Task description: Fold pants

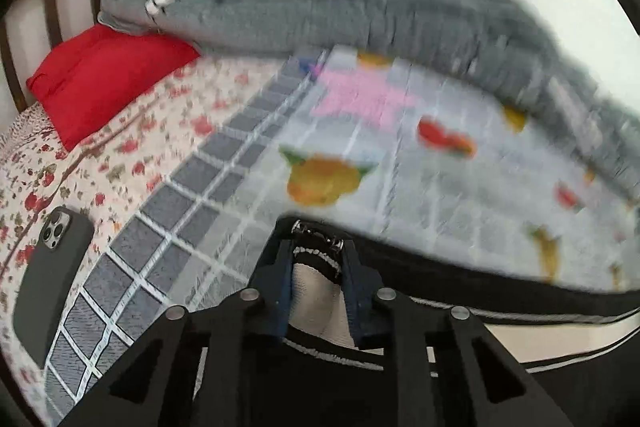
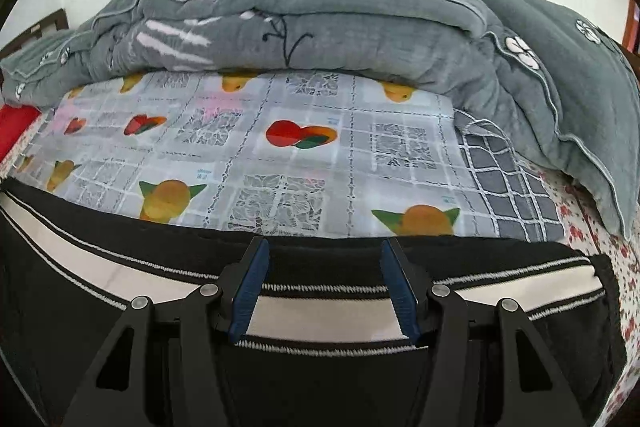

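One pair of black pants (image 2: pixel 320 267) with a cream side stripe is laid along the near edge of the fruit-print sheet (image 2: pixel 304 155). Bunched fabric of the pants is clamped between the closed jaws of the left gripper (image 1: pixel 318 259), while the right gripper (image 2: pixel 324 259) is held wide open over the stripe, gripping nothing. A fold seems to be under way; next, a matching pinch by the right is probably called for. Behind, a grey quilt (image 2: pixel 360 35) is heaped; a phone (image 1: pixel 52 283) and red pillow (image 1: pixel 108 75) are seen at left.
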Motion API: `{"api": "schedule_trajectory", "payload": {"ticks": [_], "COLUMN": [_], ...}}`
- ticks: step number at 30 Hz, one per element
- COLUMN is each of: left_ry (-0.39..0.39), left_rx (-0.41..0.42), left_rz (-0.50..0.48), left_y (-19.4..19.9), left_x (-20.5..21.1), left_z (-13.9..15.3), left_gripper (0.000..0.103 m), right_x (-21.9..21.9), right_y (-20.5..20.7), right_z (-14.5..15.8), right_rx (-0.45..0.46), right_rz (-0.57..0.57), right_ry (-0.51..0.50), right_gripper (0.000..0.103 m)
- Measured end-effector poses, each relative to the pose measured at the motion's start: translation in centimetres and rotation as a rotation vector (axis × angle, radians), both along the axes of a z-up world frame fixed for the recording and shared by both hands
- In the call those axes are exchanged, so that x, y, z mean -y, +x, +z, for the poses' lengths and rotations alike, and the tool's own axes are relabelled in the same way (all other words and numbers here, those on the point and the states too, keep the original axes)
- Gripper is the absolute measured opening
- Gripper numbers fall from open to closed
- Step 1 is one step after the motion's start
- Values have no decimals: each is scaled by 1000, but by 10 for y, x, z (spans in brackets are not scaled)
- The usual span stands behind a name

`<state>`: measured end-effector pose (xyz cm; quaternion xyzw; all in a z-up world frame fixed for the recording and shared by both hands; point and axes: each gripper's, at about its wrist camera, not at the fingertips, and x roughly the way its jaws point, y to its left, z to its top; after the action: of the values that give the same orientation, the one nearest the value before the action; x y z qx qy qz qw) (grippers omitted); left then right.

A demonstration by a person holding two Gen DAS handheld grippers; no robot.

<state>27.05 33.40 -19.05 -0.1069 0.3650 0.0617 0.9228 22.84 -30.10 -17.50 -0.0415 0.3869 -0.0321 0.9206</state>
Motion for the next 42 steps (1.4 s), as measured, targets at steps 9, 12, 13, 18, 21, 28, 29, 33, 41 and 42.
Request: {"api": "schedule_trajectory", "payload": {"ticks": [9, 12, 13, 18, 21, 28, 29, 33, 41, 42], "left_ry": [11, -5, -8, -6, -8, -30, -29, -57, -8, 13], "left_rx": [-32, -40, -46, -43, -34, -23, -21, 61, -27, -23], "left_rz": [25, 26, 26, 25, 23, 25, 24, 19, 77, 80], "left_y": [13, 14, 15, 16, 13, 8, 8, -6, 18, 18], "left_x": [0, -2, -2, -3, -3, -5, -5, -10, -8, -5], "left_z": [-17, -16, -17, -18, -17, -17, -17, -6, -23, -23], "left_gripper": [22, 22, 22, 23, 23, 23, 23, 22, 21, 21], "right_x": [-16, -25, -28, -35, -45, -58, -58, -50, -51, -51], "right_y": [16, 22, 25, 46, 39, 20, 19, 14, 38, 40], "right_z": [-8, -11, -12, -34, -43, -43, -42, -22, -44, -45], "right_rx": [-29, -53, -59, -159, -173, -169, -158, -78, -116, -115], "right_rz": [121, 222, 239, 319, 389, 486, 488, 483, 452, 444], "right_ry": [14, 11, 6, 17, -57, -84, -84, -35, -21, -14], "right_gripper": [57, 68, 74, 77, 72, 6, 4, 3, 2, 2]}}
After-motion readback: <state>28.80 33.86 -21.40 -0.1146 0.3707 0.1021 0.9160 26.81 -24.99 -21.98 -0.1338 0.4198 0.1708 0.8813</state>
